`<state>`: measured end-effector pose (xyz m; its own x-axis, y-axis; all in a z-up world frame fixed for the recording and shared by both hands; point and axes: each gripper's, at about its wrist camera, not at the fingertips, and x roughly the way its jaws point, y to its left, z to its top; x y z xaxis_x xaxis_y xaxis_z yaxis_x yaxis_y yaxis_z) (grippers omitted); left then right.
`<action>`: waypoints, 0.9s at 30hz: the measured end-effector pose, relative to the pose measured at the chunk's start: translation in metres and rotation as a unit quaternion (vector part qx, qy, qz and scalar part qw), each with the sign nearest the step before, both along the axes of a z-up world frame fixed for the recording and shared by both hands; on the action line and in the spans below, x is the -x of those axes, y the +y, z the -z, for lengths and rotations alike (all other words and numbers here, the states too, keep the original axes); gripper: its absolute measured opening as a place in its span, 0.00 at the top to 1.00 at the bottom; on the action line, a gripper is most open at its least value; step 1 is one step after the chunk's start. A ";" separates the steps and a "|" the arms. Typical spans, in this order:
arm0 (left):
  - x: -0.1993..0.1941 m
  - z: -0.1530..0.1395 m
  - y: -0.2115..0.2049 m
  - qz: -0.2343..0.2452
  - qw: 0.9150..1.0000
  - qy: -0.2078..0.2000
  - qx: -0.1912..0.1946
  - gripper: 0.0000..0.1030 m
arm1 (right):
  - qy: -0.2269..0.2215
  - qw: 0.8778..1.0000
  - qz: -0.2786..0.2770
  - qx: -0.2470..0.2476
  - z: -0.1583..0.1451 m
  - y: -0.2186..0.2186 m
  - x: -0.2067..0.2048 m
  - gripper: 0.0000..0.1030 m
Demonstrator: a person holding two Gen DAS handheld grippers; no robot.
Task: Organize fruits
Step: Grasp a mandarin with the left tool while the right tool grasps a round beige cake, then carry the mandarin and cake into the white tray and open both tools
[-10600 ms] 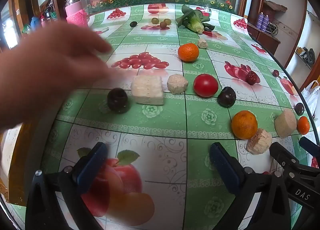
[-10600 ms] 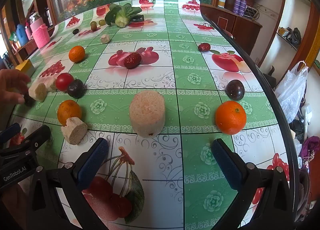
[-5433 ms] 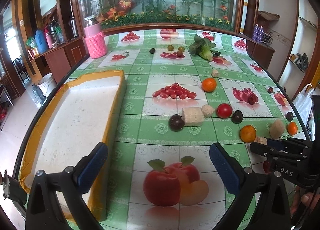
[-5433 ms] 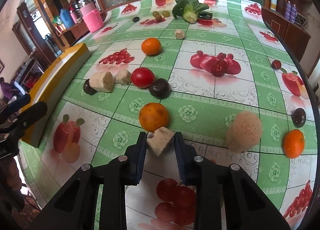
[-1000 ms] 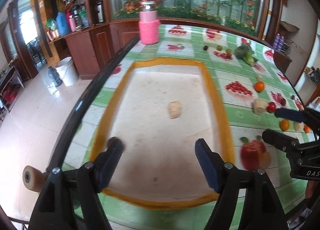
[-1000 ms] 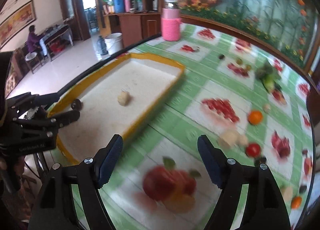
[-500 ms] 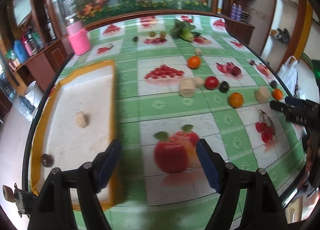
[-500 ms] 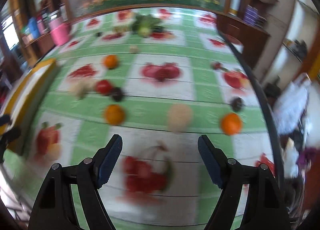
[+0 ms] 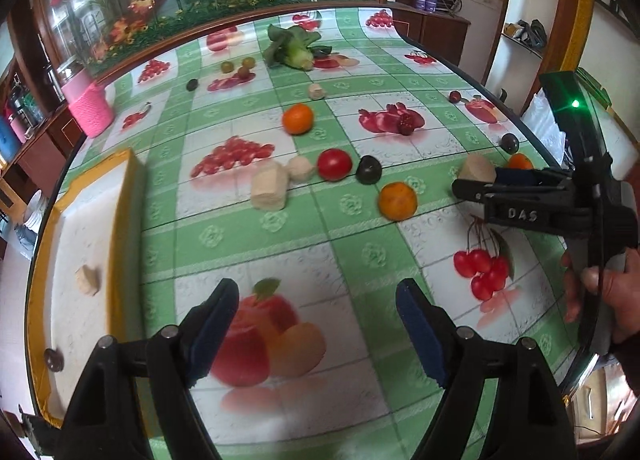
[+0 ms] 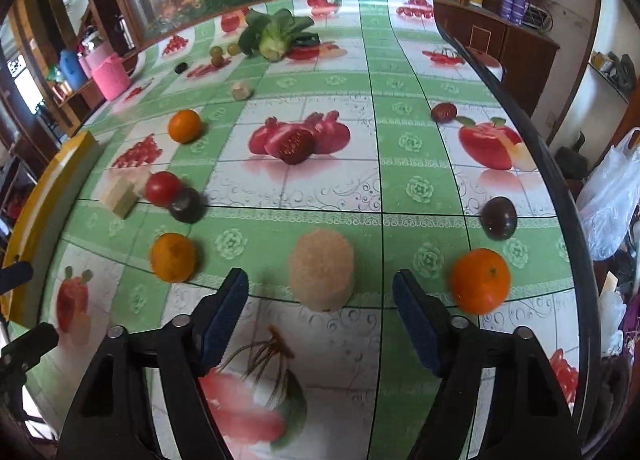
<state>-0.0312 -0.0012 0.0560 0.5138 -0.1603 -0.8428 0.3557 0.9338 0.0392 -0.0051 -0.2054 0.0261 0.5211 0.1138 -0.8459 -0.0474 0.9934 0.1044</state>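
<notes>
The right gripper, its jaws just closing yet apart and empty, has the beige chunk just ahead between its fingers, seemingly light, spongy and rough, best pinched across its round sides, while the left gripper gapes empty.

Both claws are black plastic with blue pads and silver screws; right claw marked "DAS", green LED lit.
</notes>
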 end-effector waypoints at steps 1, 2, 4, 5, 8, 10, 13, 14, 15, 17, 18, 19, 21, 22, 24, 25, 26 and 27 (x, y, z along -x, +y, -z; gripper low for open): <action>-0.005 0.001 -0.006 0.002 1.000 0.004 0.004 0.19 | -0.012 1.000 -0.007 0.003 -0.002 0.000 0.001 0.54; -0.009 0.003 -0.011 0.000 1.000 0.007 0.006 0.19 | -0.014 1.000 -0.016 -0.004 -0.002 -0.001 0.000 0.64; -0.018 0.008 -0.024 0.000 1.000 0.015 0.013 0.19 | -0.014 1.000 -0.016 -0.013 -0.005 -0.006 0.002 0.68; -0.022 0.011 -0.030 0.000 1.000 0.019 0.015 0.19 | -0.021 1.000 -0.013 -0.014 -0.008 -0.009 0.006 0.68; -0.034 0.018 -0.049 0.002 0.999 0.029 0.025 0.19 | -0.032 0.999 -0.007 -0.014 -0.016 -0.016 0.018 0.68; -0.042 0.024 -0.061 0.003 0.999 0.035 0.031 0.23 | -0.036 0.999 -0.007 -0.011 -0.021 -0.021 0.027 0.68; -0.055 0.037 -0.073 0.000 0.998 0.055 0.040 0.66 | -0.037 0.999 -0.008 -0.012 -0.024 -0.024 0.037 0.68; -0.058 0.041 -0.075 -0.003 0.997 0.062 0.042 0.67 | -0.036 0.999 -0.008 -0.015 -0.024 -0.025 0.039 0.68; -0.057 0.039 -0.076 -0.004 0.998 0.043 0.044 0.67 | -0.035 0.999 -0.007 -0.019 -0.024 -0.025 0.041 0.68; -0.056 0.040 -0.075 -0.002 0.997 0.052 0.054 0.68 | -0.036 0.999 -0.007 -0.023 -0.025 -0.026 0.044 0.68; -0.053 0.038 -0.072 -0.004 0.997 0.051 0.058 0.68 | -0.037 0.999 -0.007 -0.025 -0.026 -0.025 0.046 0.68; -0.050 0.036 -0.068 -0.004 0.997 0.052 0.063 0.68 | -0.038 0.999 -0.008 -0.026 -0.027 -0.025 0.048 0.68; -0.042 0.028 -0.057 -0.006 0.996 0.047 0.073 0.68 | -0.042 0.999 -0.012 -0.025 -0.030 -0.023 0.051 0.68; -0.038 0.023 -0.050 -0.009 0.996 0.043 0.077 0.68 | -0.043 0.999 -0.015 -0.024 -0.032 -0.021 0.052 0.68; -0.027 0.012 -0.033 -0.015 0.995 0.036 0.090 0.68 | -0.044 0.998 -0.021 -0.025 -0.034 -0.016 0.054 0.68; -0.023 0.008 -0.025 -0.019 0.995 0.034 0.096 0.68 | -0.044 0.998 -0.025 -0.027 -0.036 -0.013 0.055 0.68; -0.019 0.004 -0.016 -0.024 0.994 0.032 0.100 0.68 | -0.043 0.998 -0.029 -0.028 -0.037 -0.009 0.056 0.68; -0.014 0.000 -0.007 -0.031 0.994 0.028 0.103 0.68 | -0.043 0.998 -0.033 -0.029 -0.038 -0.006 0.056 0.68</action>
<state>-0.0172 -0.0083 0.0562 0.4809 -0.3019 -0.8232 0.2930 0.9402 -0.1736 -0.0612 -0.2111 0.0636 0.5807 0.1978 -0.7897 -0.1241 0.9802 0.1543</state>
